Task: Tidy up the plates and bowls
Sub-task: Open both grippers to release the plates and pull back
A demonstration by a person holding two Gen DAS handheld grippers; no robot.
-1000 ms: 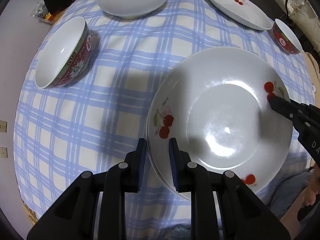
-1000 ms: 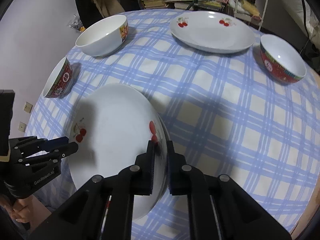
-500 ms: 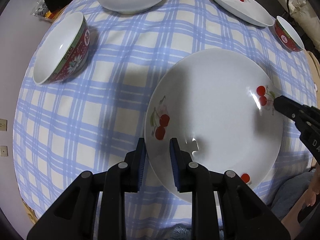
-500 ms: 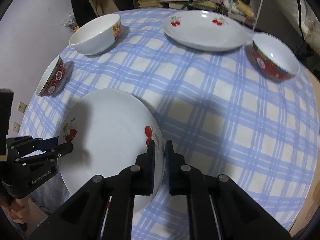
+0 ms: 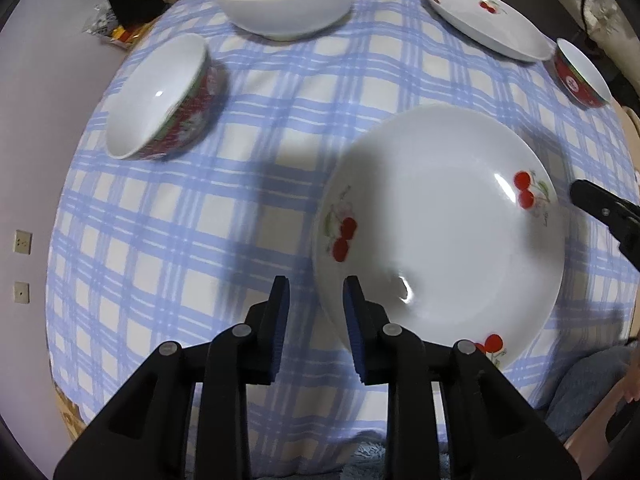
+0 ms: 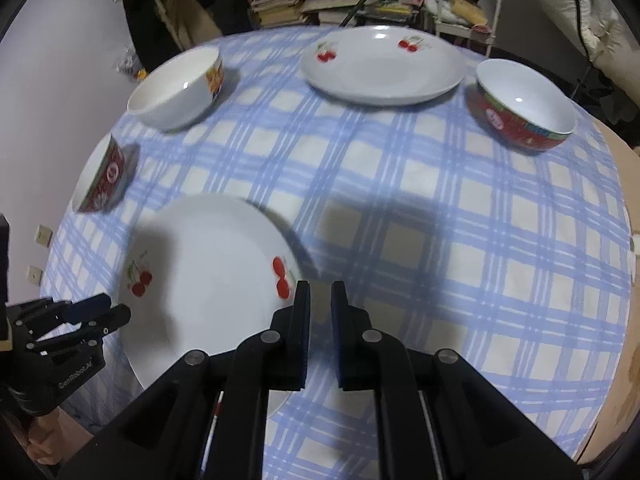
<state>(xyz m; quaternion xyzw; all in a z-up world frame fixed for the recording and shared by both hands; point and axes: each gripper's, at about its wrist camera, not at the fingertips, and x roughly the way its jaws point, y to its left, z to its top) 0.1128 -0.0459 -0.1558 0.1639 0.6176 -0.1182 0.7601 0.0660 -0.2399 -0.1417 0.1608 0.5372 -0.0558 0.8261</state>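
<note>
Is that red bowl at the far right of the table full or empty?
Empty. The red bowl stands upright on the checked tablecloth, and the right wrist view shows its bare white inside with only a glint of light.

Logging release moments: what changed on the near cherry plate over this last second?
Both grippers have let go of the near cherry plate, which now lies flat on the tablecloth. The left hand-held gripper is opening beside its rim; the right hand-held gripper has come off the rim. The bowls and far plate kept their places.

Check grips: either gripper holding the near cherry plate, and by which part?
Nothing held. Left gripper is opening, plate rim outside its fingers. Right gripper is shut beside the rim, empty.
</note>
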